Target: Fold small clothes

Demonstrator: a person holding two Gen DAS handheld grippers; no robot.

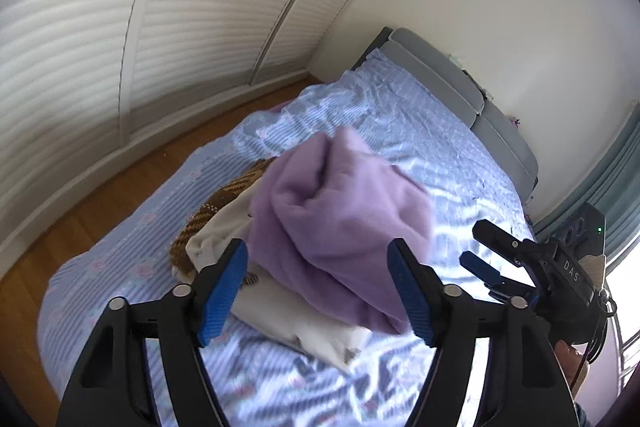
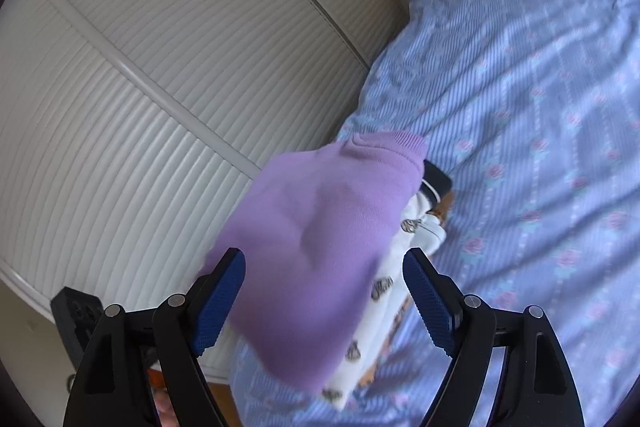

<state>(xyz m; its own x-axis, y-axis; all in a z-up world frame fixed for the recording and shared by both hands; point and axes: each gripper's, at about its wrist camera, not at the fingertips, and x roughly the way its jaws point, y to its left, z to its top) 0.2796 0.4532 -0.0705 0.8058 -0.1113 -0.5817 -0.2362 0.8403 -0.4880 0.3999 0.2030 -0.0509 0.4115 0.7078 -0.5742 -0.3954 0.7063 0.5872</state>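
lilac sweater (image 1: 340, 223) lies bunched on a white garment (image 1: 296, 323) — both tools (image 1: 318, 293) (image 2: 324, 301) gape apart.

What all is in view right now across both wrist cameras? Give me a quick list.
purple garment: one, lilac, bunched on top of the clothes pile on the bed
white printed garment: one, cream with small dark prints, directly under the purple garment
brown woven item: one, brown and tan, at the pile's far left edge, partly covered
dark-trimmed garment: one, navy edge showing at the pile's far end, mostly hidden
bedspread: one, light blue with pink flowers, covering the bed
headboard: one, grey, against the wall
louvred doors: white, beside the bed
wood floor: brown, between the doors and bed
left gripper: black with blue pads, open, nothing held
right gripper: black with blue pads, open, nothing held
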